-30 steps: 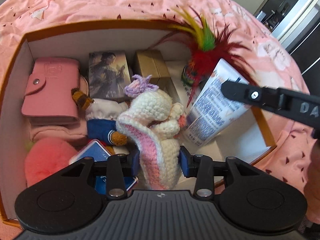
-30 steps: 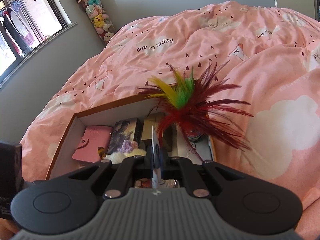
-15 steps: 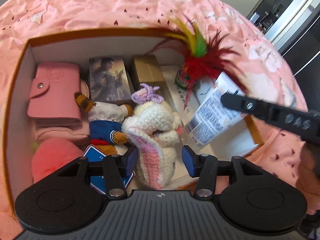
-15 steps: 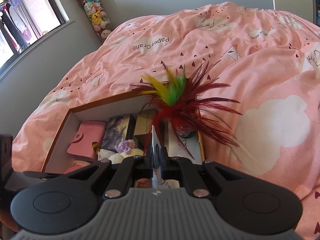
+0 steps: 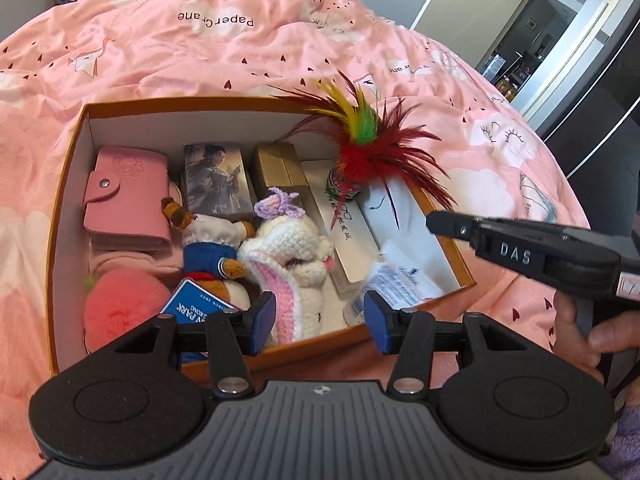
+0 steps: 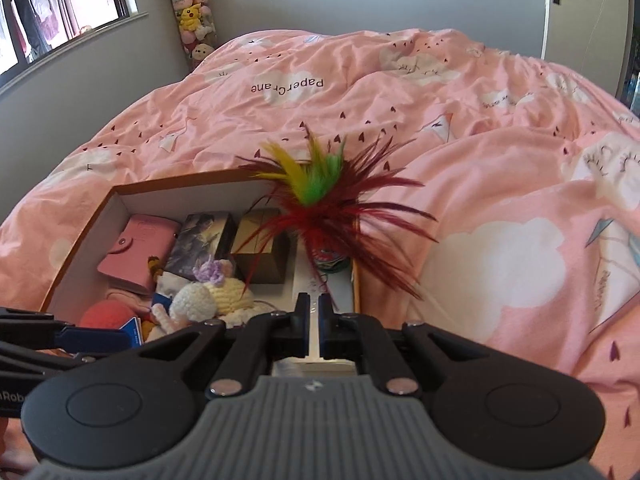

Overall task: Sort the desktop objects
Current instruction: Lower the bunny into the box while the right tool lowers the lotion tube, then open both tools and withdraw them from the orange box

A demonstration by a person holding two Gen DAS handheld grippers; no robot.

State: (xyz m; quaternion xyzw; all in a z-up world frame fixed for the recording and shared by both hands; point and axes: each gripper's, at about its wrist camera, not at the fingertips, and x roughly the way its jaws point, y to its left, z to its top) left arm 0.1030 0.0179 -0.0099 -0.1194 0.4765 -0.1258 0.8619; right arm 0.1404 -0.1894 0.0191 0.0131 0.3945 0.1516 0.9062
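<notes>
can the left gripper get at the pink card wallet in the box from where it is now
Probably yes. The left gripper is open and empty above the box's near edge, and the pink wallet lies uncovered on top at the far left; the stuffed toy sits beside it.

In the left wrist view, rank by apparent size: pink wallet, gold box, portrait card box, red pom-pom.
1. pink wallet
2. red pom-pom, close to the wallet and nearer the camera, so unsure
3. portrait card box
4. gold box
</notes>
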